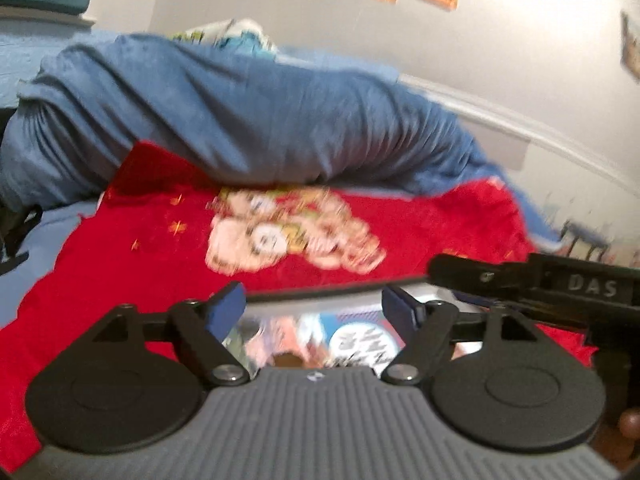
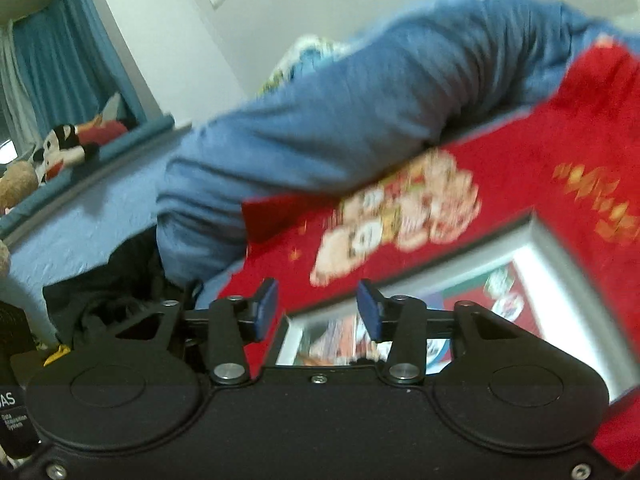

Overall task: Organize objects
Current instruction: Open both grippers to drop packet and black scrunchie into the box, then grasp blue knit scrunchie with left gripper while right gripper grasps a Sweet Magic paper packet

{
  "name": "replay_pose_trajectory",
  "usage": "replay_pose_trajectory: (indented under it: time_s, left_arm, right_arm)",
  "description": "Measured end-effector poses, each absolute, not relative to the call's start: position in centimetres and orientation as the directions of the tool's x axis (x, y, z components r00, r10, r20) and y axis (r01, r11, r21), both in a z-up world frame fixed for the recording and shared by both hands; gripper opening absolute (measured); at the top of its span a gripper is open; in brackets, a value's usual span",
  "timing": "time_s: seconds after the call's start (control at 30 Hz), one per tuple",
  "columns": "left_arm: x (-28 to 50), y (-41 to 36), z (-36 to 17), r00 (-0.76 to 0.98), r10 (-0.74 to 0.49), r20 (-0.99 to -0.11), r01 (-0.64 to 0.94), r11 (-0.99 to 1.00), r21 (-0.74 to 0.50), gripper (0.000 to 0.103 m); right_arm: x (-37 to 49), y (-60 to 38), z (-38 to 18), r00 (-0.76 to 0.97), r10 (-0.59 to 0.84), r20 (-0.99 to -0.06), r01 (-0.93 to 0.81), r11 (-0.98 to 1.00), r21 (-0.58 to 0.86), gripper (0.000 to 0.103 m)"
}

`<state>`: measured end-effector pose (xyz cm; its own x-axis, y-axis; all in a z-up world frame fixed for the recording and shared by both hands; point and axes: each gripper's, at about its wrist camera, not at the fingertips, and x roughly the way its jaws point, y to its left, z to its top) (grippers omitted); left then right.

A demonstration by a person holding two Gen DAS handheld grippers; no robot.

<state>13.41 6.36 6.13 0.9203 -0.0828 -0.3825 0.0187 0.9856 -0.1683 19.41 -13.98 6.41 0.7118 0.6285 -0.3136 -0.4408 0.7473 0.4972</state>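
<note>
Here the flat picture book point(image 2: 472, 312) is seen lying just beneath both parted, empty claws — left gripper point(image 1: 314, 312), right gripper point(image 2: 318, 308) — on the red blanket point(image 1: 420, 224); stiff, light, probably glossy-slick, it is best pinched at an edge.

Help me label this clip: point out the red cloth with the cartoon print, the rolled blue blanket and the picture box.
red cloth point(image 1: 420, 224): left wrist view, plain red area right of the print.
blue blanket point(image 1: 240, 112): left wrist view, middle of the roll.
picture box point(image 2: 532, 256): right wrist view, white border of its top face.
</note>
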Motion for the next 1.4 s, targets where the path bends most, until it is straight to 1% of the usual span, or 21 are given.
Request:
replay_pose_trajectory:
  time_s: [0.03,0.13,0.23,0.3,0.4,0.43,0.47,0.57,0.63,0.7,0.77,0.83,0.93,1.03,1.07,1.17,1.2,1.23,1.27,1.3,1.4]
  left_arm:
    - [13.1,6.5,6.8,0.927,-0.089,-0.364,0.027,0.985,-0.172,0.087]
    - [12.0,6.8,8.7,0.942,-0.113,-0.315,0.053,0.98,-0.191,0.088]
    - [10.9,6.8,9.9,0.947,-0.164,-0.276,0.107,0.972,-0.211,0.088]
    - [9.9,6.4,10.3,0.945,-0.209,-0.25,0.157,0.965,-0.212,0.089]
    - [8.3,5.5,10.4,0.948,-0.226,-0.224,0.184,0.964,-0.192,0.09]
    - [7.9,5.2,10.2,0.947,-0.223,-0.23,0.183,0.966,-0.181,0.09]
    - [7.6,5.0,10.0,0.946,-0.215,-0.244,0.175,0.968,-0.178,0.09]
    - [6.5,4.4,8.4,0.931,-0.196,-0.307,0.124,0.963,-0.238,0.09]
    - [5.2,3.3,7.0,0.924,-0.182,-0.336,0.106,0.967,-0.231,0.09]
    - [3.6,2.1,5.5,0.923,-0.172,-0.345,0.094,0.968,-0.233,0.089]
    - [1.8,0.8,3.7,0.929,-0.172,-0.329,0.078,0.957,-0.28,0.089]
    - [1.0,-0.9,1.9,0.909,-0.217,-0.355,0.103,0.944,-0.313,0.089]
    - [1.5,-4.2,0.0,0.883,-0.229,-0.41,0.163,0.968,-0.19,0.089]
    - [2.9,-6.3,-1.5,0.878,-0.174,-0.445,0.167,0.984,-0.055,0.087]
    - [3.4,-6.7,-2.0,0.872,-0.157,-0.463,0.159,0.987,-0.035,0.086]
    - [5.0,-6.7,-3.3,0.845,-0.174,-0.506,0.165,0.984,-0.063,0.078]
    - [5.5,-6.6,-3.8,0.831,-0.178,-0.527,0.168,0.983,-0.068,0.071]
    - [6.0,-6.7,-4.2,0.816,-0.176,-0.551,0.167,0.984,-0.066,0.068]
    - [6.3,-6.9,-4.4,0.81,-0.166,-0.563,0.164,0.985,-0.055,0.058]
    - [6.6,-7.0,-4.5,0.805,-0.155,-0.573,0.163,0.986,-0.038,0.041]
    - [7.0,-7.3,-4.9,0.799,-0.135,-0.586,0.171,0.985,0.006,0.022]
  right_arm:
    - [18.7,-14.4,7.5,0.73,0.615,-0.299,-0.439,0.757,0.484,0.051]
    - [16.3,-16.0,10.3,0.783,0.569,-0.253,-0.422,0.783,0.457,0.057]
    - [14.0,-17.7,12.3,0.824,0.518,-0.23,-0.387,0.811,0.438,0.063]
    - [12.4,-18.8,13.1,0.85,0.477,-0.223,-0.358,0.833,0.421,0.068]
    - [10.3,-20.4,13.2,0.87,0.444,-0.215,-0.329,0.846,0.42,0.073]
    - [9.7,-20.8,12.8,0.873,0.436,-0.217,-0.32,0.85,0.419,0.076]
    - [9.2,-21.1,12.4,0.877,0.426,-0.222,-0.31,0.855,0.415,0.076]
    - [8.4,-21.8,10.1,0.884,0.388,-0.262,-0.27,0.88,0.392,0.076]
    - [8.8,-22.1,8.2,0.871,0.393,-0.295,-0.256,0.876,0.408,0.076]
    - [9.3,-22.2,6.4,0.852,0.406,-0.331,-0.257,0.875,0.411,0.076]
    - [9.6,-22.5,4.9,0.842,0.405,-0.357,-0.252,0.879,0.404,0.076]
    - [9.9,-23.0,3.6,0.832,0.418,-0.364,-0.256,0.872,0.418,0.076]
    - [10.7,-24.1,1.5,0.796,0.472,-0.378,-0.278,0.841,0.464,0.076]
    - [11.1,-24.0,-0.7,0.767,0.491,-0.413,-0.29,0.839,0.46,0.076]
    - [11.3,-23.8,-1.3,0.757,0.49,-0.433,-0.285,0.843,0.456,0.076]
    - [11.7,-23.3,-2.9,0.728,0.489,-0.48,-0.26,0.845,0.466,0.076]
    - [11.8,-23.2,-3.2,0.722,0.489,-0.49,-0.257,0.846,0.466,0.076]
    - [11.9,-23.0,-3.4,0.718,0.485,-0.499,-0.25,0.849,0.465,0.075]
    - [12.1,-22.8,-3.6,0.714,0.48,-0.509,-0.241,0.852,0.466,0.074]
    - [12.4,-22.7,-3.8,0.708,0.48,-0.519,-0.234,0.852,0.468,0.073]
    - [12.7,-22.2,-4.4,0.696,0.466,-0.547,-0.222,0.864,0.453,0.067]
